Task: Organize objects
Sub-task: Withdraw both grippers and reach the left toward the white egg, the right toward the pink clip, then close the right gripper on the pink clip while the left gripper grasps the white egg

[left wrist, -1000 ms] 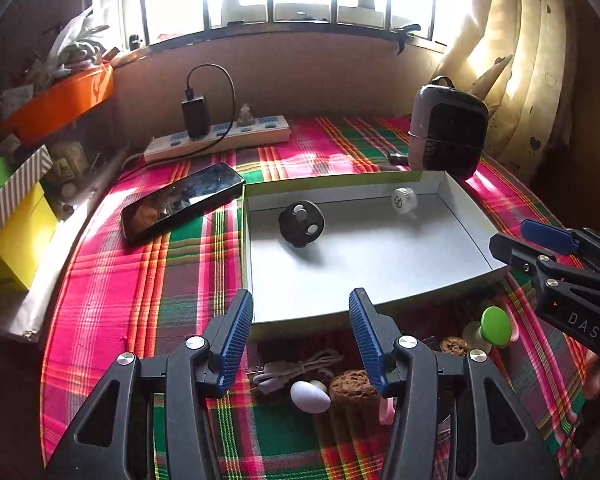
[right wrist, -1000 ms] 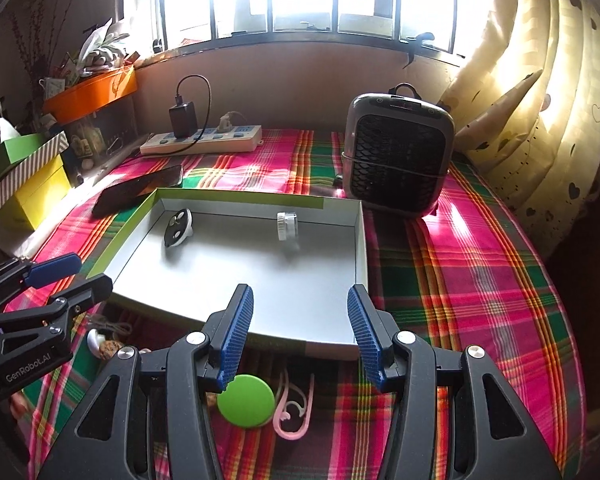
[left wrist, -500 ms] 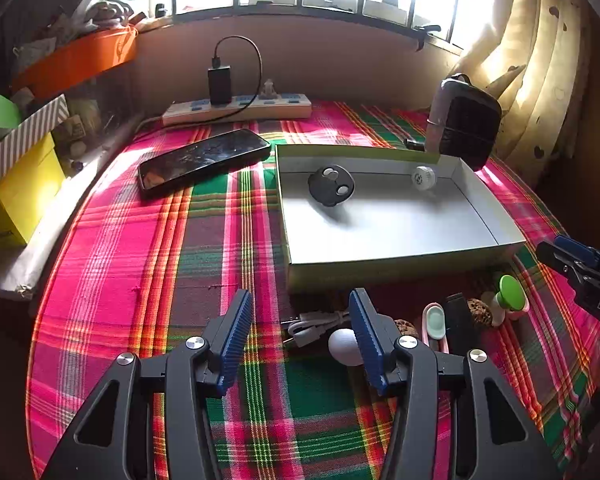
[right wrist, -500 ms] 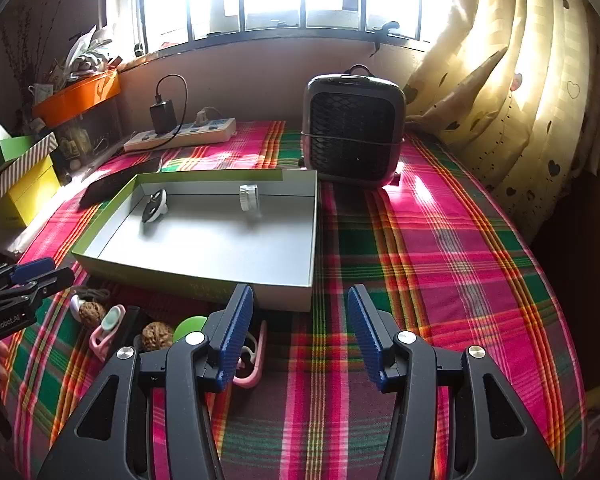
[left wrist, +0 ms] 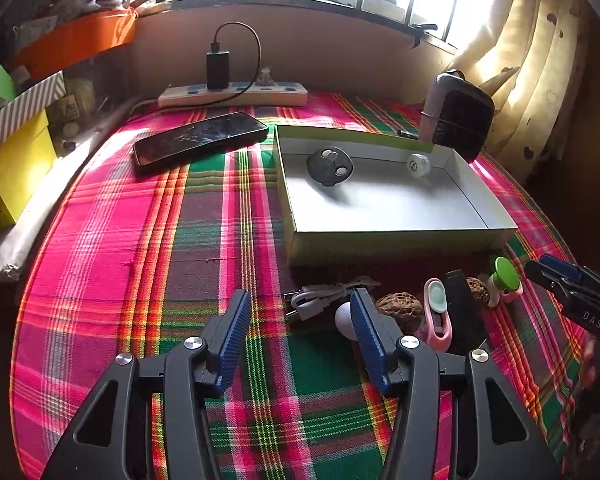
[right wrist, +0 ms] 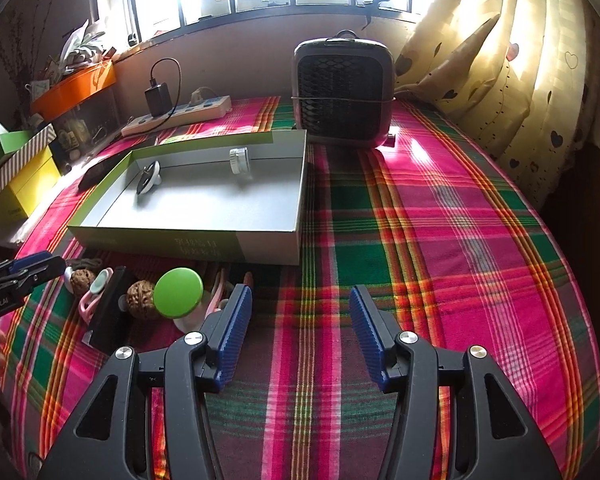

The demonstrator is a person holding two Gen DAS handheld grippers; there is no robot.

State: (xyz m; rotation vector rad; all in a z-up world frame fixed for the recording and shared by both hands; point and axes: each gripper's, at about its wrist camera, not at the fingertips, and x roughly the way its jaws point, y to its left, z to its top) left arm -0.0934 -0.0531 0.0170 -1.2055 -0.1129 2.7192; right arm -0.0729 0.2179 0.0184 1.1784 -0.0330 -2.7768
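A shallow green-walled box on the plaid cloth holds a black round item and a small white cap. In front of it lie a grey cable, a white egg-shaped item, two walnuts, a pink clip, a black block and a green-topped knob. My left gripper is open and empty above the cloth, left of these. My right gripper is open and empty, right of them.
A black phone lies left of the box, with a power strip and charger behind. A small heater stands behind the box's right corner. Yellow and striped boxes and an orange tray line the left edge. Curtains hang at the right.
Both grippers have pulled back from the box toward the table's near edge and stayed open. The left one has shifted left, the right one right, so the small items show more fully.
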